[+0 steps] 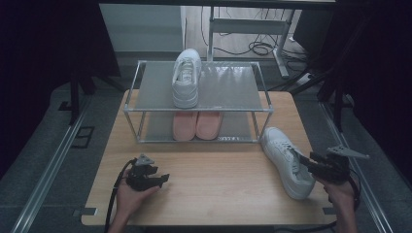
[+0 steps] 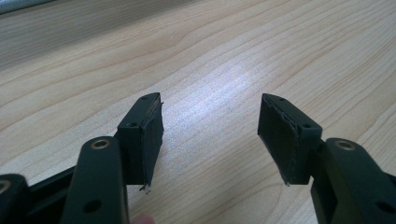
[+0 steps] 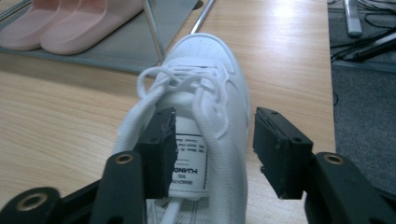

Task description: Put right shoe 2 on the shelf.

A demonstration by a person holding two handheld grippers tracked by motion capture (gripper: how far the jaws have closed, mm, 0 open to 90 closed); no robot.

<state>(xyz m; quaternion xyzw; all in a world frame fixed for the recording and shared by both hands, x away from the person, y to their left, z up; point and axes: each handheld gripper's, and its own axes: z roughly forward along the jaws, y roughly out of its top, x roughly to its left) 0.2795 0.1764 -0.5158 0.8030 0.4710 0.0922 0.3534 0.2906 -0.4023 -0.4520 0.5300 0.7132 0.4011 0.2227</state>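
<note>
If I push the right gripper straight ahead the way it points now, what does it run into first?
Most likely the white sneaker on the table: the right gripper is open, one jaw already inside the shoe opening and the other outside its side wall. Going on would probably slide it along that wall toward the laces; depth is unclear.

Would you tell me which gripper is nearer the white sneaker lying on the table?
Right. The right gripper straddles one side wall of the white sneaker, jaws open; the left gripper rests apart at the table's other side.

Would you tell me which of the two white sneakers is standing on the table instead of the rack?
The white sneaker beside the right gripper; its twin sits atop the rack.
</note>
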